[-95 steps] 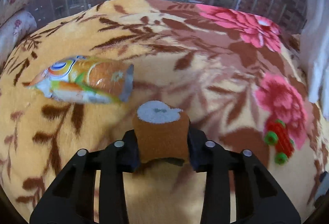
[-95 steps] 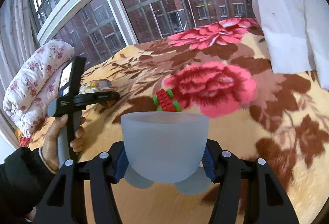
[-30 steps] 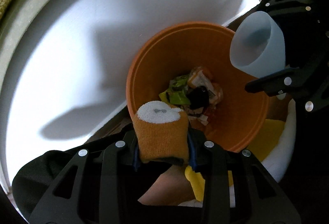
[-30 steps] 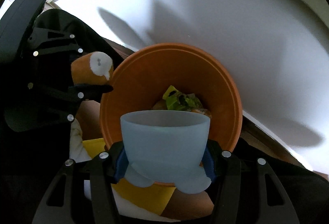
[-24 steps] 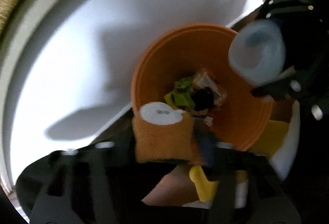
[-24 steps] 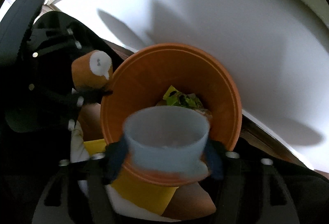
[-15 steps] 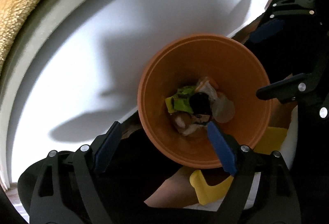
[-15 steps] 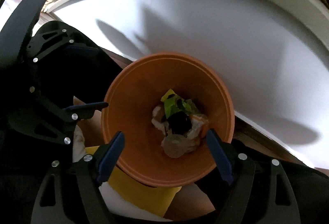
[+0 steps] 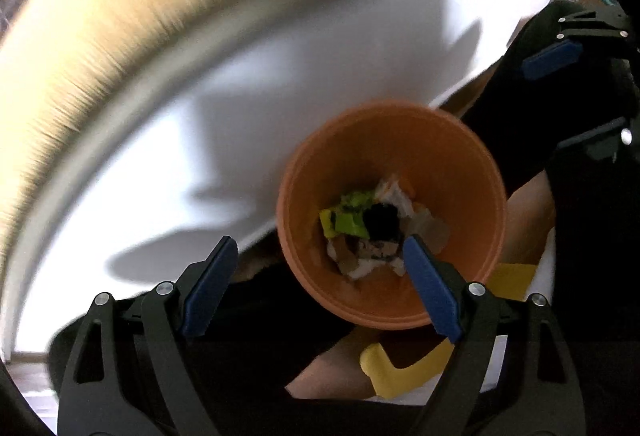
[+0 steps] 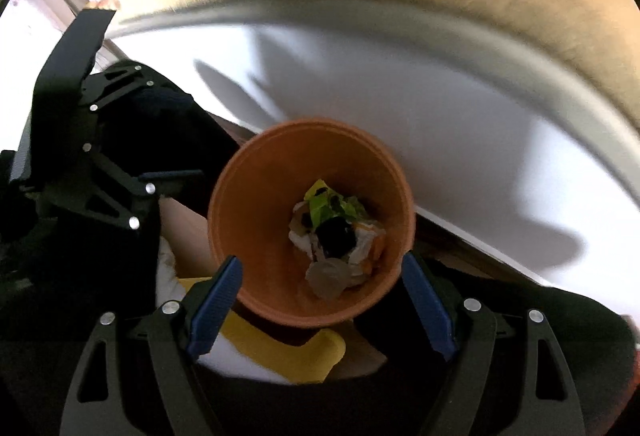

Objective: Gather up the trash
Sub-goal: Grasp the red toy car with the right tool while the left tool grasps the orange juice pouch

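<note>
An orange trash bin (image 9: 472,172) stands on the floor below both grippers; it also shows in the right wrist view (image 10: 256,220). Inside lie several pieces of trash: a green wrapper (image 9: 348,220), white crumpled bits and a translucent cup (image 10: 328,276). My left gripper (image 9: 320,276) is open and empty above the bin's near left rim. My right gripper (image 10: 320,284) is open and empty above the bin's near rim. The right gripper also shows at the right edge of the left wrist view (image 9: 576,48). The left gripper shows at the left of the right wrist view (image 10: 132,196).
The white side of the bed (image 9: 280,84) rises behind the bin, with the yellow fuzzy blanket (image 9: 120,8) along its top edge. A yellow and white slipper (image 10: 280,352) and the person's dark legs are beside the bin.
Both grippers opened over the bin: the orange roll left the left gripper and the translucent cup left the right one. Both grippers have since pulled up and back from the bin.
</note>
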The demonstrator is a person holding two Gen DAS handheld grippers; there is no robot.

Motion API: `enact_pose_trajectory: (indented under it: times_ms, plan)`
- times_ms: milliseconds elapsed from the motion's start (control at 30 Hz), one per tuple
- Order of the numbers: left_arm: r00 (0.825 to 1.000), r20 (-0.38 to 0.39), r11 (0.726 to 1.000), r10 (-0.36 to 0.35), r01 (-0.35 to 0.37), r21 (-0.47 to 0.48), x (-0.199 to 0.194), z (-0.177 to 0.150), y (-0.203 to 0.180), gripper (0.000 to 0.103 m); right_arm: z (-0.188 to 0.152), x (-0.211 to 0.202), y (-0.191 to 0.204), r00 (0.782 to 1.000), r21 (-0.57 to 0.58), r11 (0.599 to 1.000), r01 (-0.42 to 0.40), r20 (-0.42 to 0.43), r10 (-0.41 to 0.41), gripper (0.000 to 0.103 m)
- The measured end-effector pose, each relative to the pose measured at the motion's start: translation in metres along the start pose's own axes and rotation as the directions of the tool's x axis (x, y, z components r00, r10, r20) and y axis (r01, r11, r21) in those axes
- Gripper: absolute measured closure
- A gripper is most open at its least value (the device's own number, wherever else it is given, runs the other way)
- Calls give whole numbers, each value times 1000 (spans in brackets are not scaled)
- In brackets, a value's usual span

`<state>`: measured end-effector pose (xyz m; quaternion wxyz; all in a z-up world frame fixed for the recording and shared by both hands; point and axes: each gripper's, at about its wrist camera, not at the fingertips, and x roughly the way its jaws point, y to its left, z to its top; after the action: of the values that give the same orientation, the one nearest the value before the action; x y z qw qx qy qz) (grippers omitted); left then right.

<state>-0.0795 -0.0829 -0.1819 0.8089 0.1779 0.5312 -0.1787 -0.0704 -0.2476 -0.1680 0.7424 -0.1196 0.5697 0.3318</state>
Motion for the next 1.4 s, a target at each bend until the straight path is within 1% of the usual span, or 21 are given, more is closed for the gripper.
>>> enact_pose_trajectory:
  times_ms: [67,133,167,200,300,367,433,500,533,600,667,800,933,1000,1067,1133,1200,1233,1300,1333,1400]
  plan:
    - [998,64,1000,16,-17,9,-27,5,4,20,2,-21,-1,1000,-12,1000,-18,18,18,20]
    - [990,140,1000,26,-27,6,-57,12,11,20,8,-50,-3,998,-31,999,-32,59,34,18]
    - [983,180,999,32,-33,-1,-72,16,15,17,13,-66,-7,995,-35,999,-37,87,40,18]
    - [972,229,999,48,-46,-14,-90,21,21,13,19,-80,-12,993,-34,999,-43,112,47,18]
    - [946,312,996,88,-76,-50,-119,33,34,13,39,-112,-24,979,-20,999,-45,200,48,18]
    - [927,356,992,115,-88,-92,-131,45,47,13,62,-132,-35,964,-7,1000,-21,264,23,17]
    - [912,379,983,158,-108,-148,-136,59,59,13,86,-142,-47,945,13,999,40,324,-42,17]
    - [903,387,972,188,-115,-205,-138,71,71,13,108,-146,-62,929,42,996,73,361,-83,17]
    - [901,390,965,191,-100,-243,-135,78,76,13,123,-149,-72,915,68,993,100,385,-119,17]
    - [904,392,955,172,-55,-292,-134,85,91,13,152,-143,-91,898,99,982,160,400,-186,17]
    - [907,394,942,152,-13,-335,-130,92,101,13,177,-133,-108,885,115,969,217,395,-245,17]
    - [917,358,929,173,-31,-368,-115,100,111,13,228,-105,-133,862,98,933,345,360,-357,19]
    - [926,343,921,158,-13,-389,-106,102,122,13,264,-78,-159,848,111,914,391,342,-404,22]
    - [928,343,914,144,8,-406,-103,103,128,13,278,-67,-175,847,129,910,395,332,-415,24]
    - [928,350,907,125,36,-420,-101,106,134,13,292,-55,-193,855,155,910,384,312,-414,30]
    - [929,353,901,112,55,-430,-99,109,140,13,302,-48,-204,862,172,910,377,296,-413,34]
    - [930,350,899,110,57,-434,-96,112,143,13,309,-43,-211,863,179,909,377,289,-415,34]
    - [931,348,899,111,55,-434,-95,114,144,13,312,-40,-216,865,182,909,374,286,-413,37]
    - [931,347,902,113,50,-430,-94,117,146,13,316,-35,-224,874,190,913,360,274,-401,48]
    - [931,346,903,114,48,-428,-94,120,147,13,317,-30,-231,890,201,920,335,254,-379,54]
    - [932,344,902,114,48,-428,-93,124,149,13,314,-28,-233,893,210,925,317,261,-366,55]
